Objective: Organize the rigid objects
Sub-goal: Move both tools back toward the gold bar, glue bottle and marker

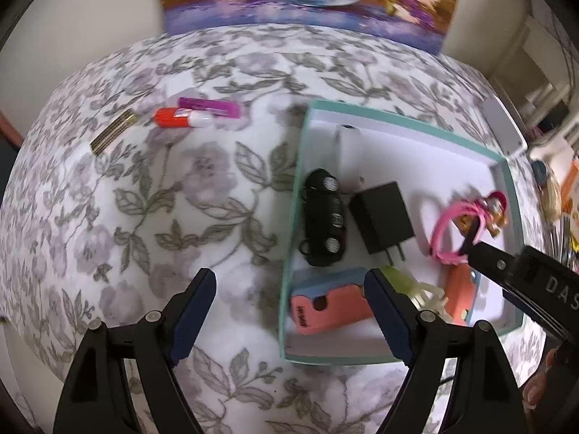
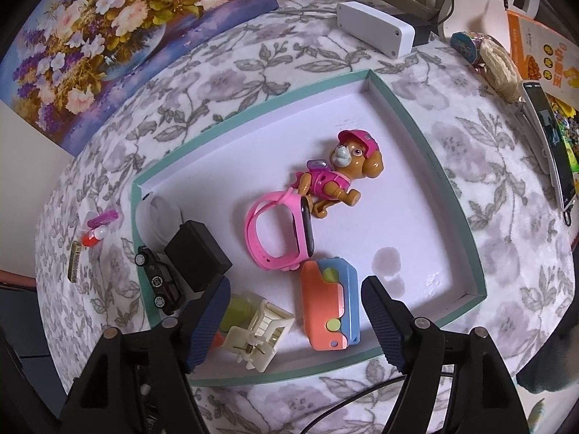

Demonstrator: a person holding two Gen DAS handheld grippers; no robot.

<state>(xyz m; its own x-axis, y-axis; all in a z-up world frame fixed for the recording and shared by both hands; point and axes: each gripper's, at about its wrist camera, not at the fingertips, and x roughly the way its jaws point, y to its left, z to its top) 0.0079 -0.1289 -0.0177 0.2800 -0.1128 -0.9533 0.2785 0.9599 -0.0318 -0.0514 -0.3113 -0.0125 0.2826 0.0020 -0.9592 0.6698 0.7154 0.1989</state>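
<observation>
Pointing steeply down at the table, both our grippers hang over the floral cloth [image 1: 173, 188] with nothing in them.

Left gripper [image 1: 289, 316]: jaws spread wide, empty. Its left finger sits over bare cloth, its right finger over the near-left corner of the teal box [image 1: 300, 166], above the first pink-and-blue case [image 1: 327, 305]. No pad contact that we can see.

Right gripper [image 2: 295, 322]: jaws spread wide too, empty. From its own camera the second pink-and-blue case [image 2: 331, 307] lies flat on the box floor between the two fingers, pads clear of it. In the left view this gripper's tip reaches in from the right, near the pink watch [image 1: 452, 231].

Box contents, as we see them:
- black toy car [image 1: 324, 217] along the left wall, lying on its side
- black charger [image 1: 381, 217] just beside the car
- white cylinder [image 1: 349, 152] behind both
- pink watch [image 2: 278, 231] mid-box, standing on edge, touching the toy dog [image 2: 342, 173]
- cream plastic part [image 2: 258, 329] near the front wall, beside a green piece [image 2: 235, 311]

Outside the box, well to its left on the cloth: orange-and-white tube [image 1: 181, 118], purple tube [image 1: 211, 106] touching it, gold bar [image 1: 114, 131] just left.

Rear edge: white box [image 2: 374, 27] and a flower painting [image 2: 108, 32].
</observation>
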